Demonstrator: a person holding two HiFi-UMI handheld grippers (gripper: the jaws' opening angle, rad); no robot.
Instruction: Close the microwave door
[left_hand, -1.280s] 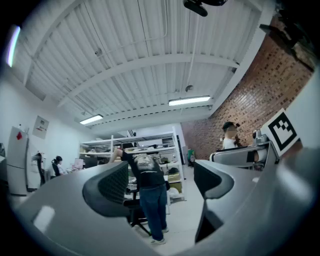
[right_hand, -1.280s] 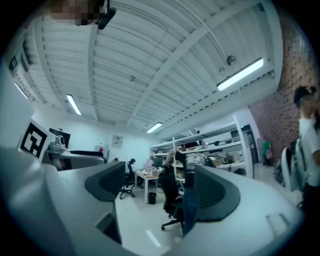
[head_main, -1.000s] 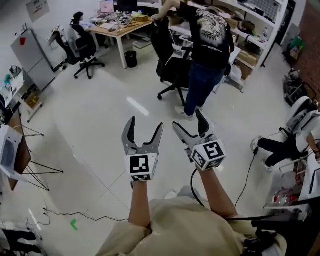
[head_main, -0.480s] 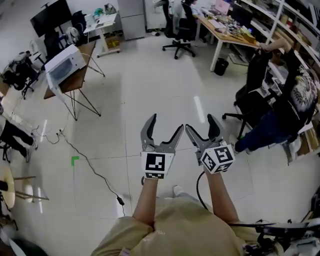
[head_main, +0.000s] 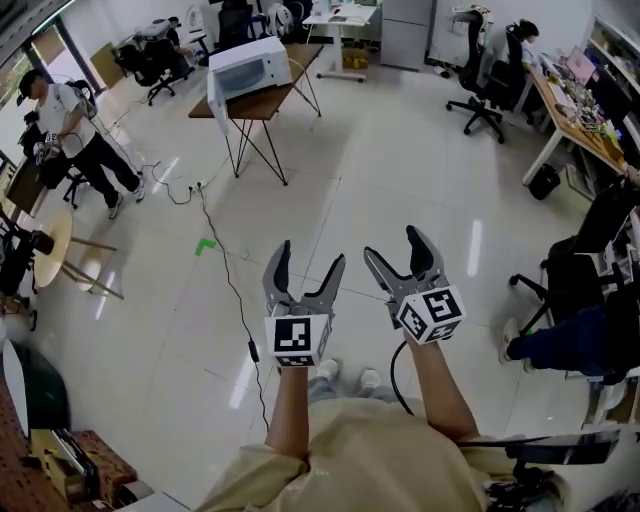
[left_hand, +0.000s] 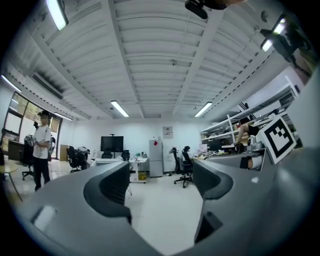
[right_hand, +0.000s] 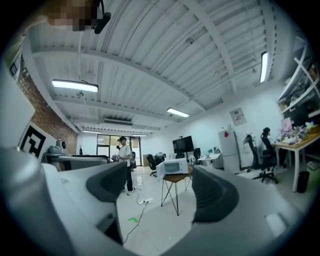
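Currently: microwave (head_main: 250, 68), white, far left on small wooden table (head_main: 255, 108), door (head_main: 214, 93) hanging open. Left gripper (head_main: 311, 256): near centre, jaws apart, nothing between. Right gripper (head_main: 392, 244): just beside it on right, jaws apart though just been closing slightly, nothing between. Both well apart from microwave. Person (head_main: 70, 125) standing far left. Cable (head_main: 232, 290) trailing across floor.

Bright ceiling strip lights (right_hand: 75, 85) glare off the glossy floor (head_main: 400, 150) (fisheye edges bend, corners go black).
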